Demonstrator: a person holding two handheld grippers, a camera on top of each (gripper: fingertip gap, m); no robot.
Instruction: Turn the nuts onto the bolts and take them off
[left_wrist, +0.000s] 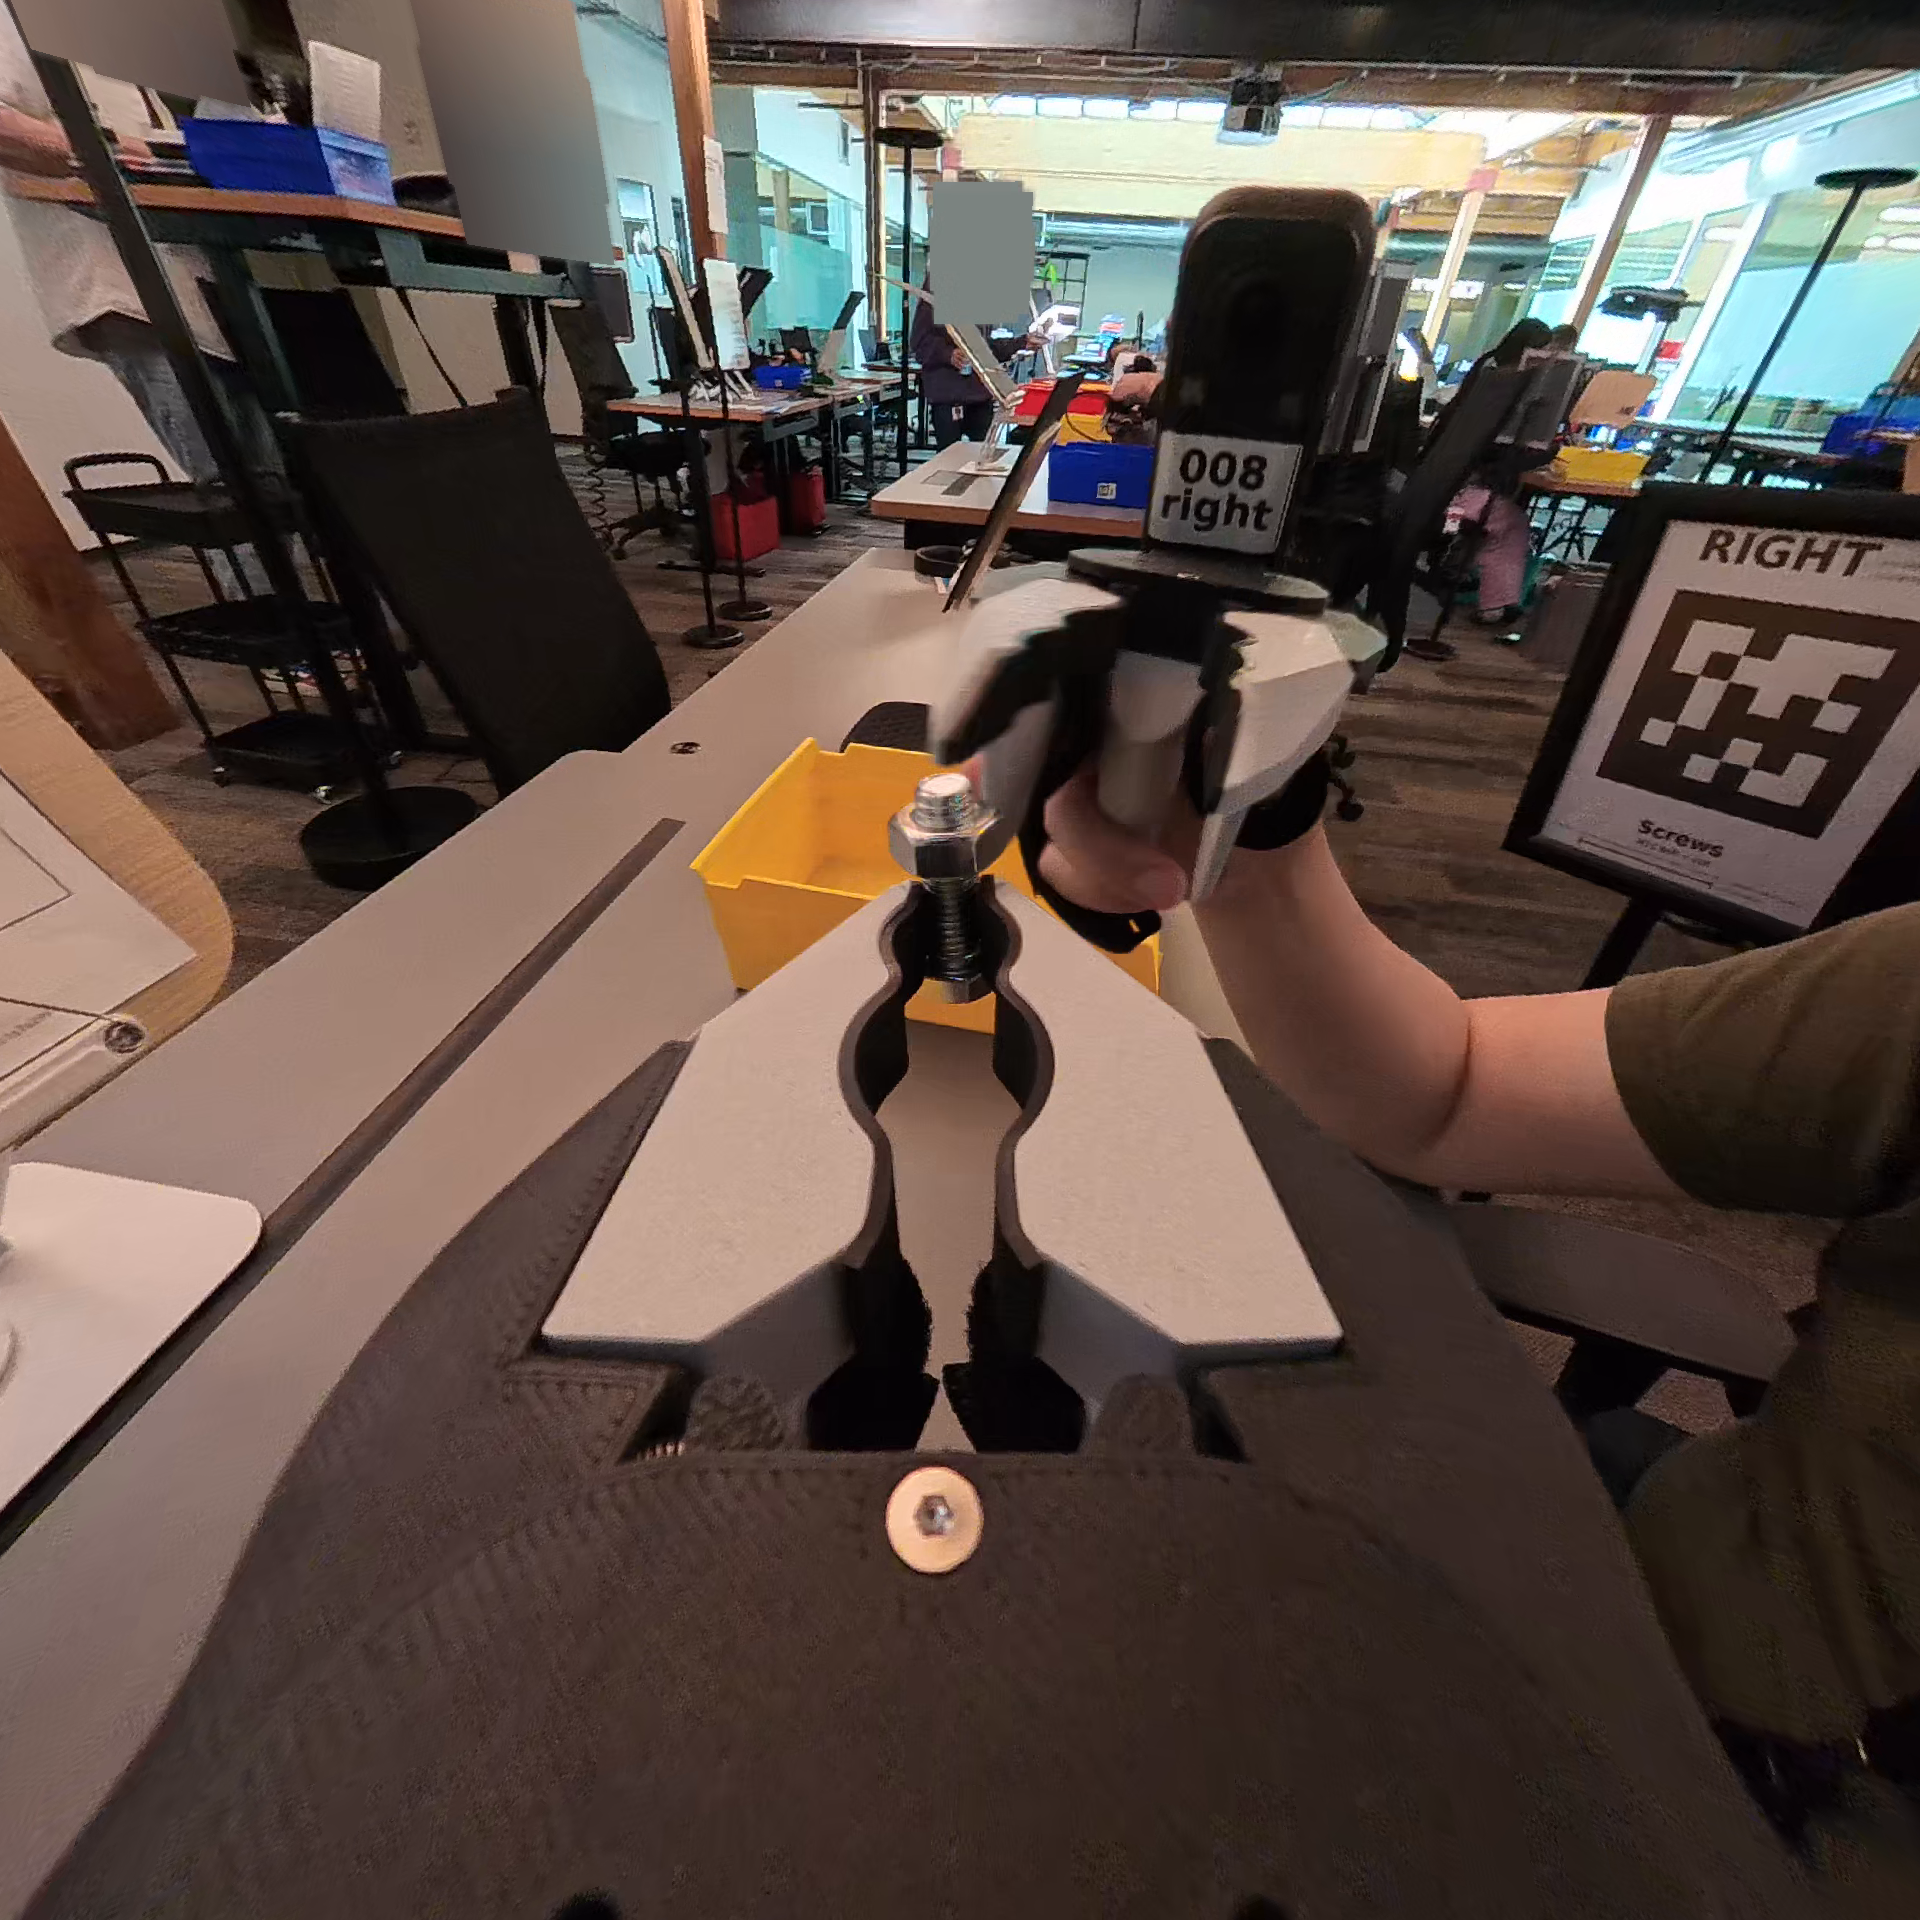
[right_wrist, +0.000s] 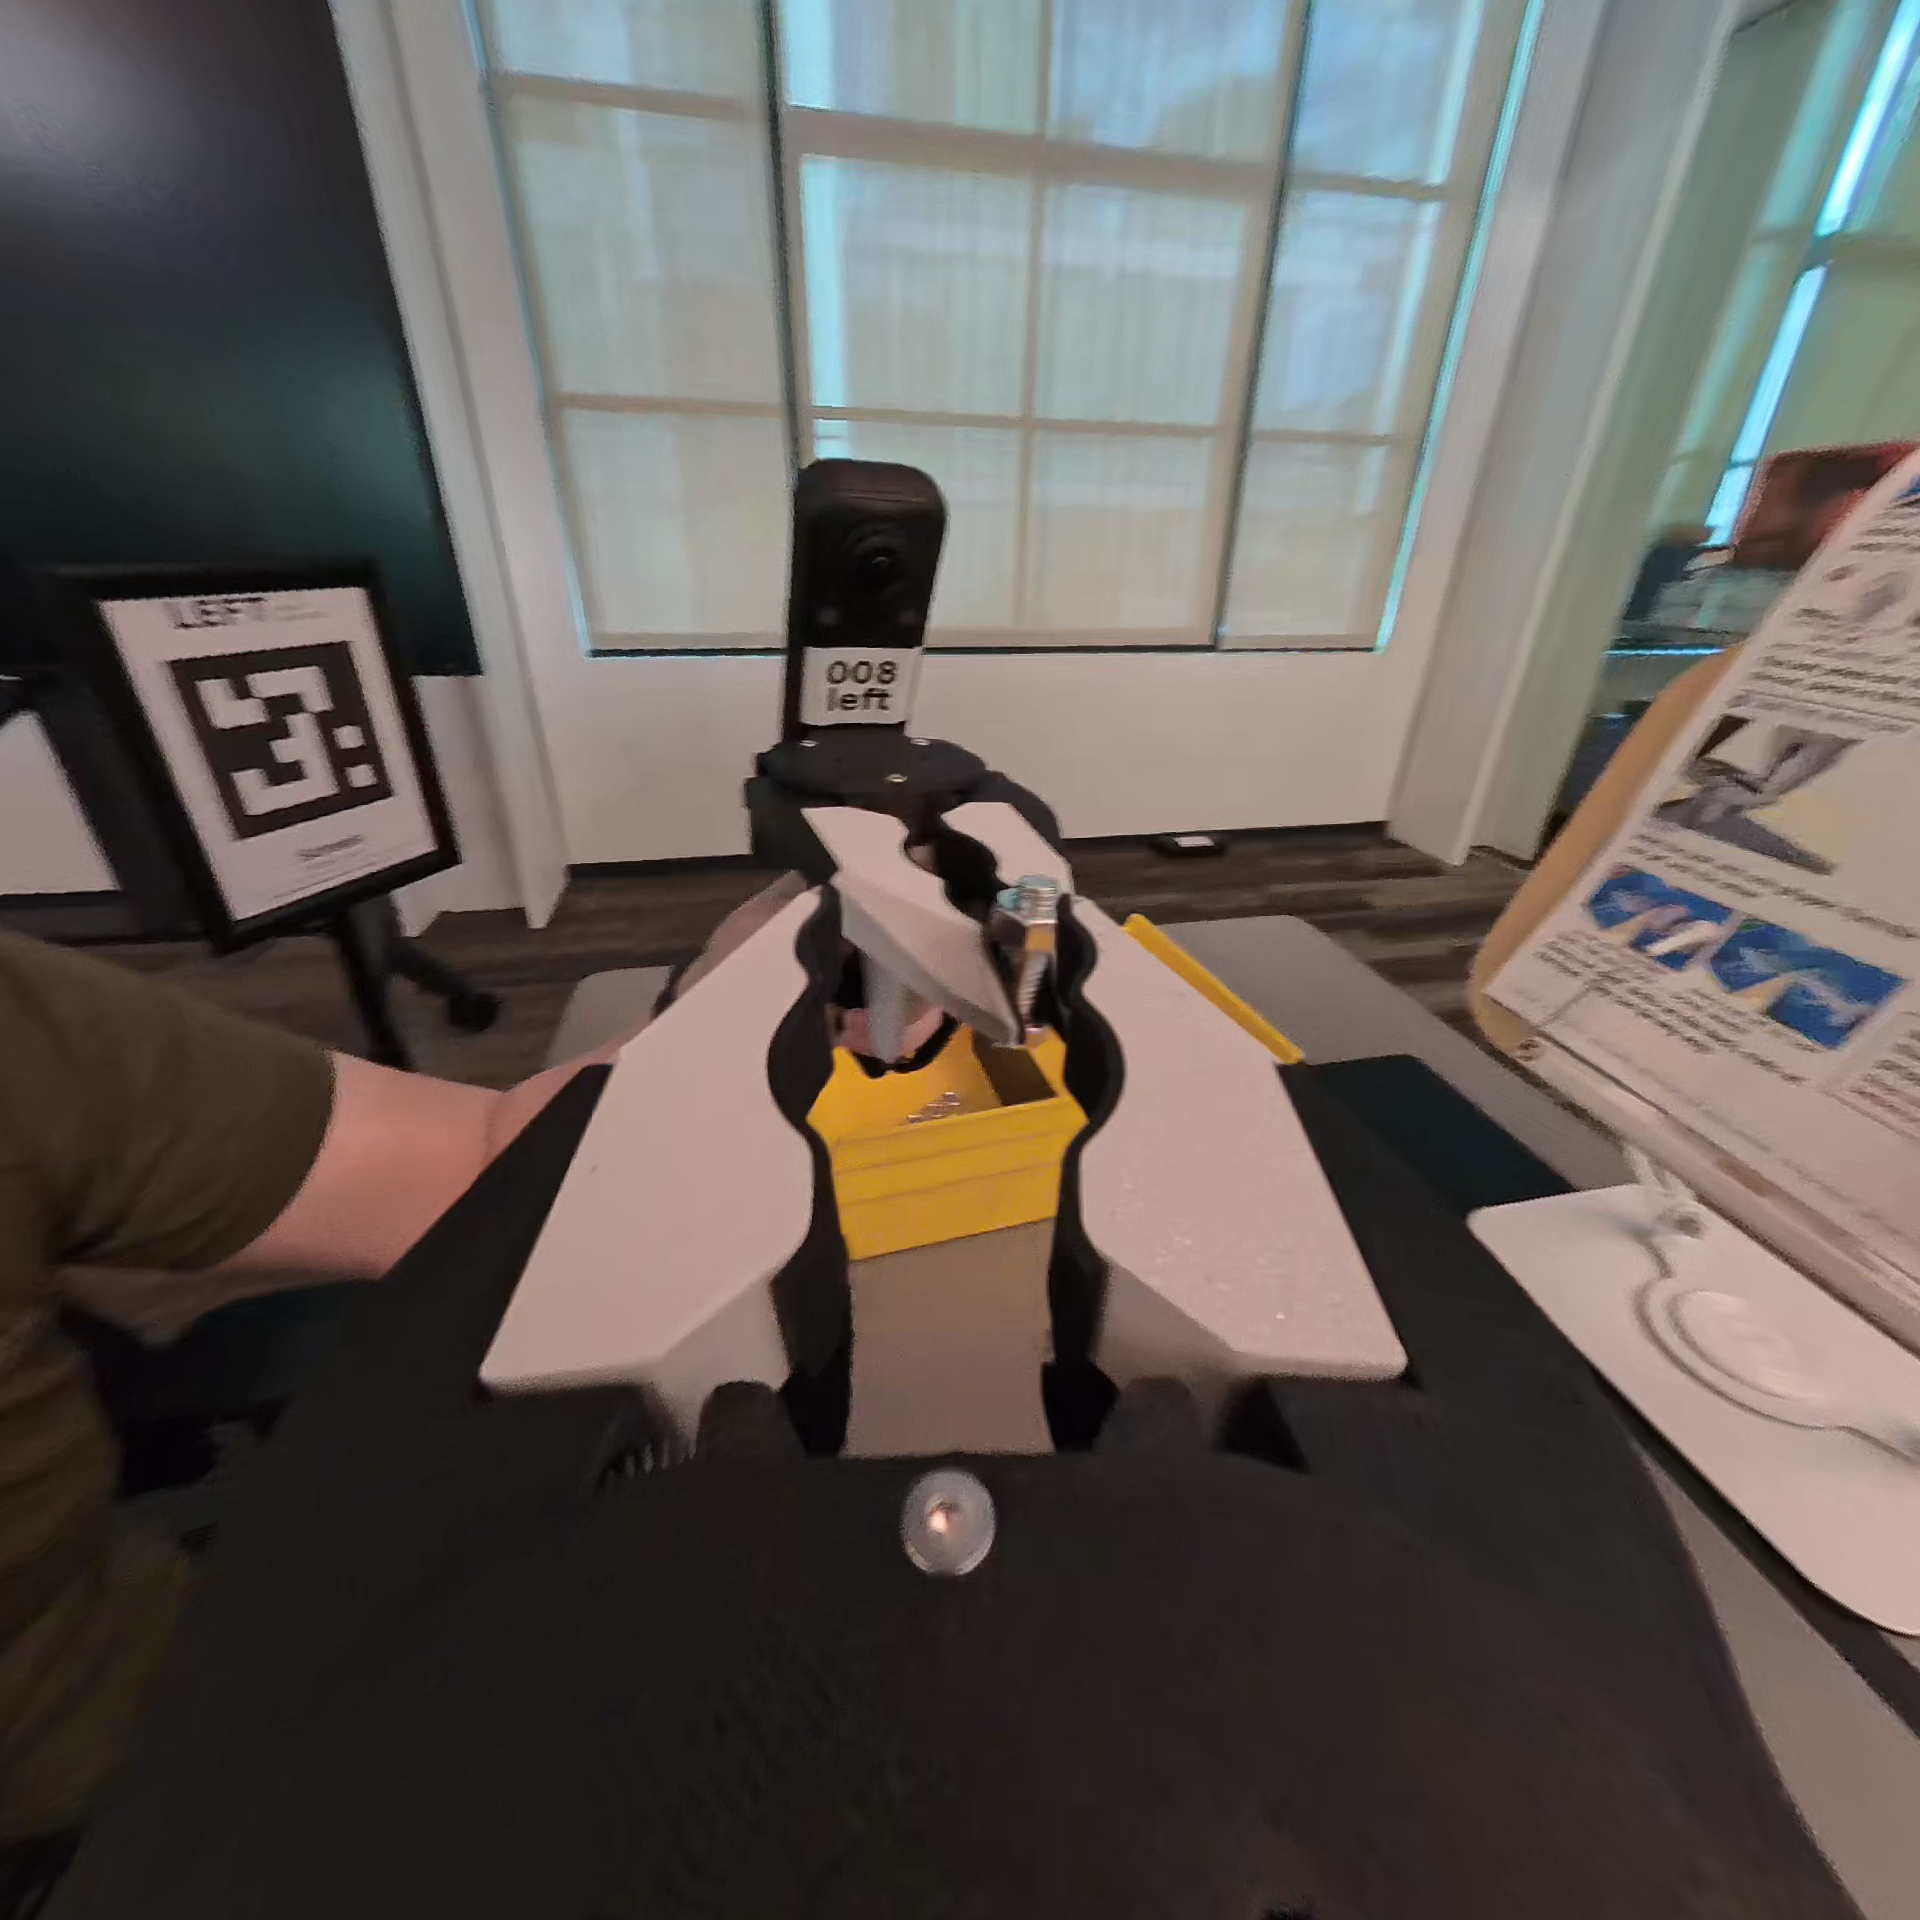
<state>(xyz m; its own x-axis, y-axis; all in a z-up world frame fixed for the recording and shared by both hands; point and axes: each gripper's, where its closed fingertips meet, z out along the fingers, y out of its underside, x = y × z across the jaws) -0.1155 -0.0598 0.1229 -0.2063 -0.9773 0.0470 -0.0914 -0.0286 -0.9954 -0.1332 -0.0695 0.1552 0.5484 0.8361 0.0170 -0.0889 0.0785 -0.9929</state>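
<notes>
left gripper: your left jaws are drawn in narrow and clamp the lower threaded part of the bolt between their tips; behind the tips the scalloped inner edges leave a slim gap.
bolt: it stands upright in the left jaws, its threaded shaft rising out of the tips and a small hex piece showing at its bottom end just below them.
nut: a silver hex nut sits high on the bolt, above the left jaw tips and apart from them, with a short stub of bolt showing over it.
right gripper: your right jaws stand wide, with the left gripper's tips and the bolt showing in the gap between them. in the left wrist view the right gripper's tips hang just beside the nut, on its far right side; you cannot tell whether they touch it.
right hand: it wraps the right gripper's handle, to the right of the left jaws.
yellow bin: open-topped, it lies on the grey table beyond and beneath both pairs of jaws; in the right wrist view small silver parts lie inside it.
marker signs: one framed black-and-white sign stands off to the right of the left jaws, another off to the left of the right jaws.
instruction sheet: propped on a stand to the right of the right jaws.
</notes>
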